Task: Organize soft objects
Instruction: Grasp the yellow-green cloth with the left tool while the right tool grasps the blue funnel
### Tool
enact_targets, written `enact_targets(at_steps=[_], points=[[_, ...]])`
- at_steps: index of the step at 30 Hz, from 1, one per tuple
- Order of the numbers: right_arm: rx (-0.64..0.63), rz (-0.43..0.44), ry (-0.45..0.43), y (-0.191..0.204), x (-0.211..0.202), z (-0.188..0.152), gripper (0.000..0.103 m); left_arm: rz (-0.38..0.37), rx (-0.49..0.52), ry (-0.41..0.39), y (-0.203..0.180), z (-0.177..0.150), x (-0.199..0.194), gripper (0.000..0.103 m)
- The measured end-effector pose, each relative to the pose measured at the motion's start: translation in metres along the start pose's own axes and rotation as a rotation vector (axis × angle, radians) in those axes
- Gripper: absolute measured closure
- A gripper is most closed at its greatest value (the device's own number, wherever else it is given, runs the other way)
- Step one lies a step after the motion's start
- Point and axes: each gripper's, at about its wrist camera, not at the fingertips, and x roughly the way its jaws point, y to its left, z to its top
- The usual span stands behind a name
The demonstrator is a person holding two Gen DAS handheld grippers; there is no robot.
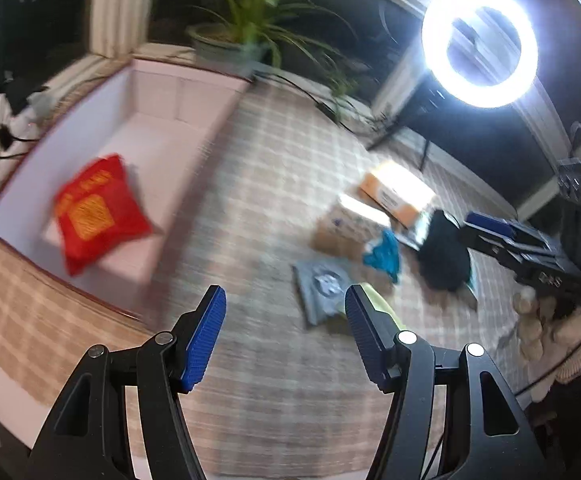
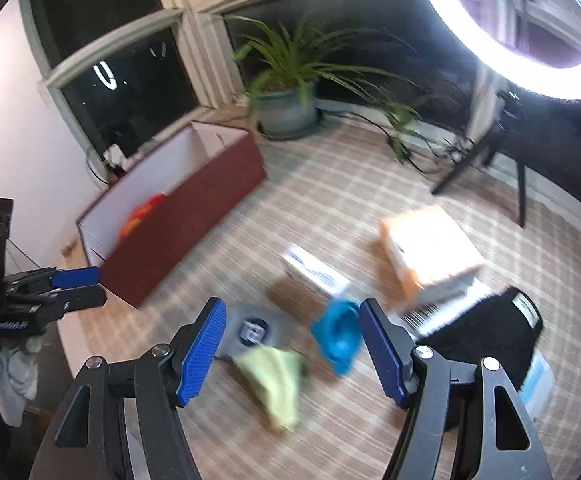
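Cloths lie loose on the floor: yellow cloth [image 2: 276, 384] at 6 o'clock between our right tool [image 2: 292, 346] pads, untouched. Both tools released, empty; left tool [image 1: 286, 338] is farther, near the box [image 1: 90, 128].

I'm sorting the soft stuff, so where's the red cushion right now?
The red cushion lies inside the open box, at the left of the left wrist view; the right wrist view shows it behind the box's dark red wall.
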Motion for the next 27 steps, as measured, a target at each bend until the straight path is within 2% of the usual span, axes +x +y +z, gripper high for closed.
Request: enact_targets(at_steps=[4,8,15,18,27], points=[[0.005,-0.036,0.041,-0.023,0.006,-0.015,0.038,-0.006,0.042,0.040,-0.032,-0.015,0.022,0.041],[-0.011,-0.033,0.089,-0.036,0.020,-0.026,0.038,-0.031,0.050,0.092,-0.058,-0.031,0.045,0.041],[-0.072,0.012,0.150,-0.038,0.045,-0.031,0.038,-0.038,-0.033,0.150,-0.088,-0.048,0.083,0.041],[-0.091,0.031,0.170,-0.040,0.055,-0.030,0.038,-0.017,-0.071,0.138,-0.096,-0.048,0.092,0.041],[-0.162,0.081,0.226,-0.046,0.084,-0.028,0.048,0.081,-0.178,0.128,-0.105,-0.054,0.119,0.041]])
